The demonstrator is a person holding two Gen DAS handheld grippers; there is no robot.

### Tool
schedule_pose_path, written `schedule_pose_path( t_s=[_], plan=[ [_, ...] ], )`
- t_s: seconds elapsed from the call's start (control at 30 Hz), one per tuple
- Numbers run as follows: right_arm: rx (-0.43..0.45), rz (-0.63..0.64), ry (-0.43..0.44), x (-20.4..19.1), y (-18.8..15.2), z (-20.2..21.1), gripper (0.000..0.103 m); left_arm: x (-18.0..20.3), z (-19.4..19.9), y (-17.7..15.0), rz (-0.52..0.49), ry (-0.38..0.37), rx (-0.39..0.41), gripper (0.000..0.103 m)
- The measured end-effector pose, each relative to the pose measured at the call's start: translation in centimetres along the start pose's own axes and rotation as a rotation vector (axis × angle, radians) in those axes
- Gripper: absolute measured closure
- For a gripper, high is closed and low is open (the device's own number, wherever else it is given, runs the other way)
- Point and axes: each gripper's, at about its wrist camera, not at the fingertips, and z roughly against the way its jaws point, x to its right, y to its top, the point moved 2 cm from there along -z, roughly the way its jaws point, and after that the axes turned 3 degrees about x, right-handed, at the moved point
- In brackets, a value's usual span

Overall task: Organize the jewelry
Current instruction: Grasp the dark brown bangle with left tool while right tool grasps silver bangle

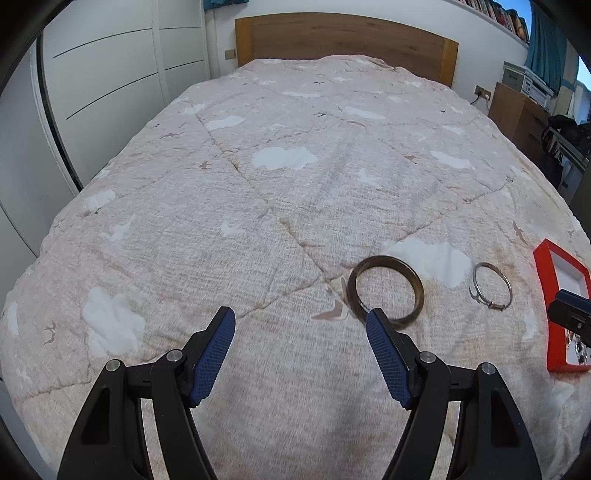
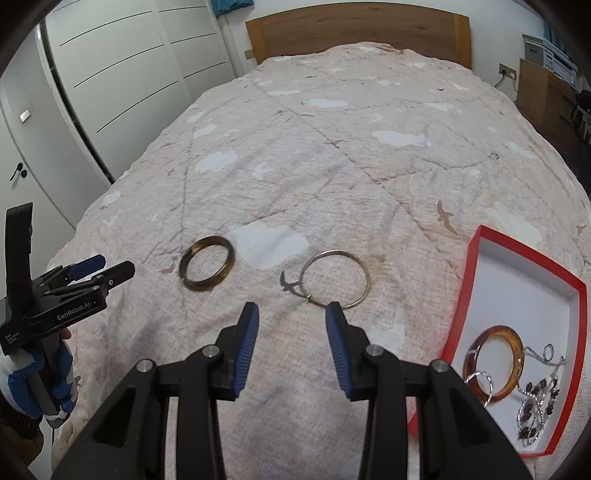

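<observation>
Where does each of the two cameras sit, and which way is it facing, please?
Left wrist view: on the left tool, facing the headboard; open fingers frame the dark bangle.
Right wrist view: on the right tool, facing likewise, above the silver bangle; the gloved left hand shows.
Shared: both bangles, red box, quilt.

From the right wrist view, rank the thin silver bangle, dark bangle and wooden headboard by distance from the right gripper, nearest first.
Measured from the right gripper:
1. Thin silver bangle, just ahead, by the right fingertip.
2. Dark bangle, ahead and to the left.
3. Wooden headboard, at the bed's far end.
</observation>
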Motion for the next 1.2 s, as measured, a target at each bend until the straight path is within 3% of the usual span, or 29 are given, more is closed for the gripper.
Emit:
schedule_pose_path(
  t_s=[0.17,0.4,0.7,0.93,1.03,1.2],
  plan=[
    [-0.015,-0.039,-0.034,1.7,0.9,-2.4,0.067,0.5,-2.8,1.1,0.01,-0.022,-0.017,0.033],
    [-0.076,-0.089,-0.113,4.2,1.1,-6.1,0.067,1.4,-6.9,1.2,-0.004,-0.051,-0.082,0.046],
    [-0.144,-0.139,-0.133,6.0,0.5,-9.4,0.068,1.7,-9.2,0.5,-0.022,-0.081,-0.114,0.047],
    [-0.166,-0.125,-0.135,6.0,0.7,-11.2,0.068,2.5,-10.6,0.0,-0.083,-0.045,-0.128,0.047],
    [-0.171,-0.113,-0.143,5.8,0.6,-11.5,0.072,3.0,-10.7,-0.1,-0.094,-0.032,-0.119,0.05],
    [-0.188,-0.047,-0.162,4.4,0.6,-11.7,0.09,3.4,-10.3,-0.1,-0.113,-0.009,-0.105,0.062]
  ],
)
